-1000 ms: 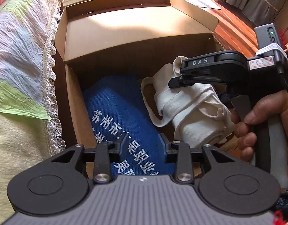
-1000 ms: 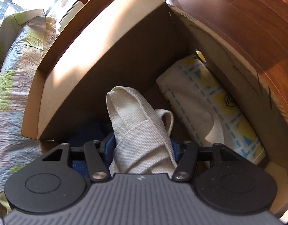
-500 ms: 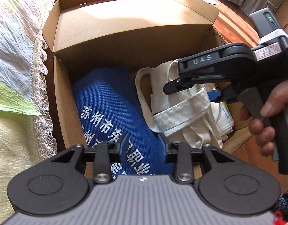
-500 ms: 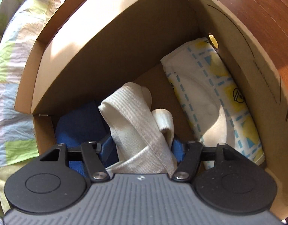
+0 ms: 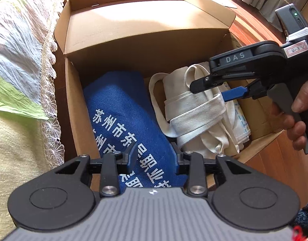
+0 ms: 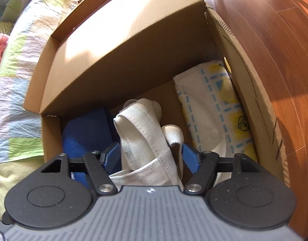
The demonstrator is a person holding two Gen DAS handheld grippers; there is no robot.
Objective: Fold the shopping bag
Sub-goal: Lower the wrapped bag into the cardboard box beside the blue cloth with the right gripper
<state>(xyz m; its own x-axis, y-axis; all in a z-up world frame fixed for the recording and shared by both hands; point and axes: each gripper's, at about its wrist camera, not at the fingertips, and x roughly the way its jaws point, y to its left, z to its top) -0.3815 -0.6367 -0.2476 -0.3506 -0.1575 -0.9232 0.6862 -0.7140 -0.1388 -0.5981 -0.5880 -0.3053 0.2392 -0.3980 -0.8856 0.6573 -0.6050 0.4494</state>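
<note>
Down inside the open cardboard box [image 5: 146, 46], on its floor near the middle: cream canvas shopping bag [image 5: 196, 118], bundled into a loose roll with one strap wrapped across and another looping out toward the box's left half. Against the left wall of the box, a folded blue bag [image 5: 122, 108] with white printed characters. Against the right wall, a white bag [image 6: 214, 104] patterned in yellow and pale blue, lying flat.

Right gripper [image 6: 151, 156] tipped steeply down into the box, straddling the cream bundle; jaws closing, cloth between them, one pad against the fabric and a sliver of gap at the other, so not clamped. Held by a hand [image 5: 294, 116] over the box's right edge.

Left gripper [image 5: 154, 156] poised above the near-left part of the box, over the blue bag; jaws partly apart, gripping nothing.

Outside the box: pastel bedspread [image 5: 17, 40] with lace trim along its left side, reddish wooden floor [image 6: 274, 40] along its right.
</note>
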